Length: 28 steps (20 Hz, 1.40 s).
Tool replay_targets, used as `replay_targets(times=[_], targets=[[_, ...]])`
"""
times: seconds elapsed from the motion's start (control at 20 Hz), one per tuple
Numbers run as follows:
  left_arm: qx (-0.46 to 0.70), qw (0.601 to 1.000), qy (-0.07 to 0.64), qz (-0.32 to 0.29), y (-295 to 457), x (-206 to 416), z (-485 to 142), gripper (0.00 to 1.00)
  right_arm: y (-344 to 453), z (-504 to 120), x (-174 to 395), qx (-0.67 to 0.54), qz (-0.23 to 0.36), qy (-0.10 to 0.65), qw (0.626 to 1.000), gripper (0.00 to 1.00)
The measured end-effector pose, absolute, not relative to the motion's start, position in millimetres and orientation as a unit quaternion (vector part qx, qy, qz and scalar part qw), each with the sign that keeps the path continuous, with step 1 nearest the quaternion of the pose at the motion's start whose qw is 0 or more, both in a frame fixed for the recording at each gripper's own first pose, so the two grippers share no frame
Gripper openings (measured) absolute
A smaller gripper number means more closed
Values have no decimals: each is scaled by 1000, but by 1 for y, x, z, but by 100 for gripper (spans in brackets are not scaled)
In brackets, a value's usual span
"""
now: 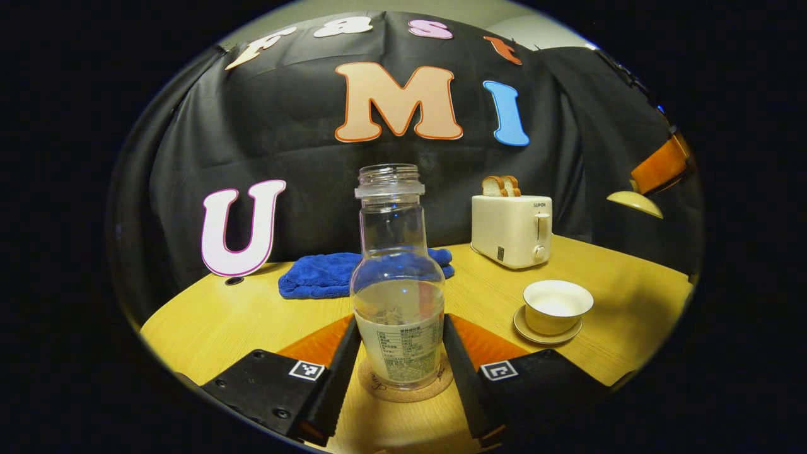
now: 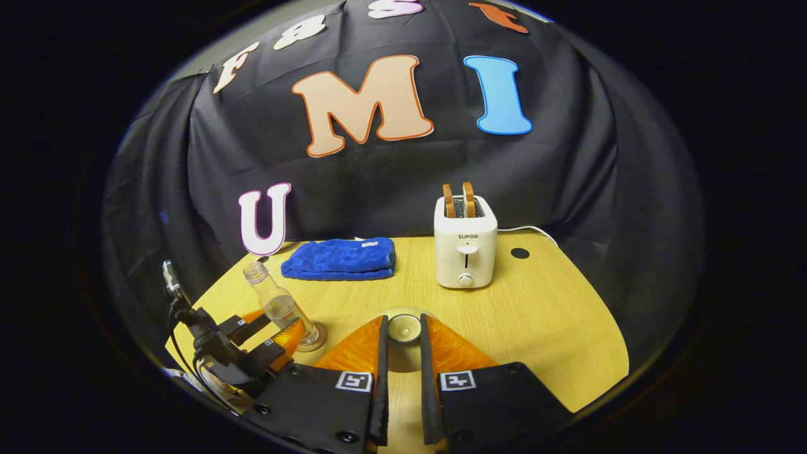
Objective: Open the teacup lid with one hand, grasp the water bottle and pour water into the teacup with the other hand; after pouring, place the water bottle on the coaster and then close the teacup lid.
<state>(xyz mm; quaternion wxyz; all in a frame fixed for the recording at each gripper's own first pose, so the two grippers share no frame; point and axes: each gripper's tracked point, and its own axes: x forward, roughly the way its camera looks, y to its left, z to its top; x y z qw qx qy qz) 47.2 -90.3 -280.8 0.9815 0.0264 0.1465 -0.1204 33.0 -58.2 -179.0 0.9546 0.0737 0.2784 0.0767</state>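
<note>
The clear, uncapped water bottle (image 1: 398, 296), partly filled, stands upright on the round cork coaster (image 1: 378, 386). My left gripper (image 1: 400, 328) is shut on its lower body, one finger on each side. The white teacup (image 1: 558, 306) sits uncovered on its saucer (image 1: 545, 335) to the right. Above and right of it the teacup lid (image 1: 633, 203) hangs in the air, held by my right gripper (image 1: 662, 165). In the right gripper view the lid's knob (image 2: 403, 328) is pinched between my right gripper (image 2: 403, 323); the bottle (image 2: 280, 306) and left gripper (image 2: 265, 334) are at lower left.
A white toaster (image 1: 512, 230) with two bread slices stands at the back right of the yellow wooden table (image 1: 239, 321). A folded blue cloth (image 1: 321, 274) lies behind the bottle. The toaster's cord (image 2: 529, 230) runs along the back edge near a hole in the tabletop.
</note>
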Motion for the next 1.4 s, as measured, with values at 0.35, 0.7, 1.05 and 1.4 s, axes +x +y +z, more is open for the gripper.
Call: replay_targets(times=[0.35,0.7,1.05,1.4], targets=[[121,973,165,-110,-85,49,-279,71,-57,-182,32,88,86,280,952,22],[247,949,164,-110,-81,51,-268,71,-73,-196,22,105,86,292,947,25],[356,908,164,-148,-97,54,-271,70,-92,-213,12,129,79,304,941,22],[445,866,165,-157,-99,57,-274,70,-103,-221,9,143,79,309,937,22]])
